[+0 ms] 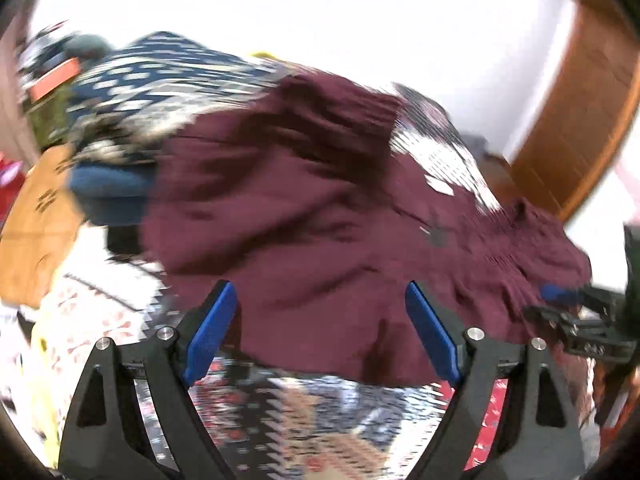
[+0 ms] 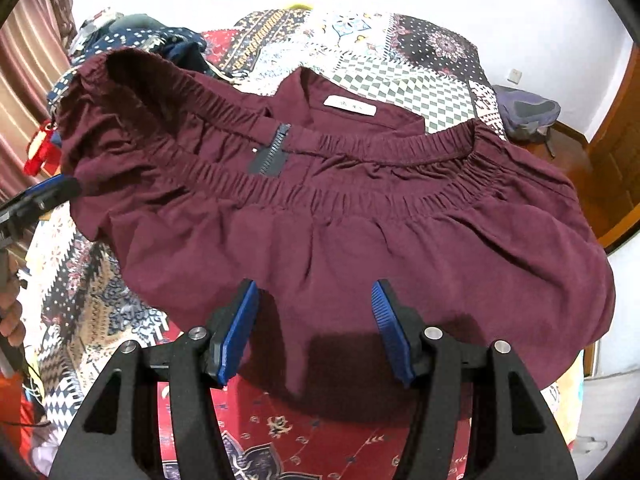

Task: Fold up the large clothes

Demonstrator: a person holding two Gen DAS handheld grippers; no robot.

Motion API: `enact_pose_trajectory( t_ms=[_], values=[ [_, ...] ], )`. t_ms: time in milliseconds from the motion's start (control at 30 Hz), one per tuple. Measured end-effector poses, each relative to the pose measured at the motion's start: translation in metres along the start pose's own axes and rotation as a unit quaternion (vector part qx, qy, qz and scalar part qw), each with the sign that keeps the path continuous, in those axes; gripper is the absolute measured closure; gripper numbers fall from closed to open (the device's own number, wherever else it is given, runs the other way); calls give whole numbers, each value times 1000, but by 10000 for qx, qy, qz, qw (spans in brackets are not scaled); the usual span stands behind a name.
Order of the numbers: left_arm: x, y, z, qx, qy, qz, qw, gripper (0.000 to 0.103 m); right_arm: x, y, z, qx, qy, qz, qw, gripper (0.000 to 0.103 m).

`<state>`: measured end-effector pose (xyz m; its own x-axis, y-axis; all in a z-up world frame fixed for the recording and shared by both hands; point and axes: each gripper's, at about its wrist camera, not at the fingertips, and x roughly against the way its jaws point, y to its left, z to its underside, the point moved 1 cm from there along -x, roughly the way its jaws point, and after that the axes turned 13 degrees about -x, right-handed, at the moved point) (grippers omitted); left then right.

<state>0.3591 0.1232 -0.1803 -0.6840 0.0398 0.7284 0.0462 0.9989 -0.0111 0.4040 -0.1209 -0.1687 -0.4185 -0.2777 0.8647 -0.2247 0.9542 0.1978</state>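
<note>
right claw (image 2: 314, 330) over skirt (image 2: 320, 216) (waistband crosswise)

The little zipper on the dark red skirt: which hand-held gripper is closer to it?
Probably the right hand-held gripper, though it's close: it hangs open over the skirt below the zipper. The left hand-held gripper is open at the skirt's near edge.

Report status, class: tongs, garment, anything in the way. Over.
Left tongs open, right tongs open, both empty. Maroon skirt lies spread on patchwork quilt, waistband away from right tongs. Dark blue patterned clothes heaped beside skirt. Over.
</note>
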Motion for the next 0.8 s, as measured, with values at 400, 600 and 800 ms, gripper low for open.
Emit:
enact_pose_trajectory(
  t_ms=[400, 600, 800],
  values=[
    [-38, 74, 38, 1715, 380, 1228, 9768, 16, 7, 4, 5, -97, 5, -103, 9999, 48],
    [-71, 74, 34, 2010, 339, 1401, 9689, 16, 7, 7, 8, -80, 49, -74, 9999, 48],
    [-93, 65, 19, 1881, 193, 1365, 9724, 16, 1, 5, 7, -83, 95, 37, 9999, 48]
  ],
)
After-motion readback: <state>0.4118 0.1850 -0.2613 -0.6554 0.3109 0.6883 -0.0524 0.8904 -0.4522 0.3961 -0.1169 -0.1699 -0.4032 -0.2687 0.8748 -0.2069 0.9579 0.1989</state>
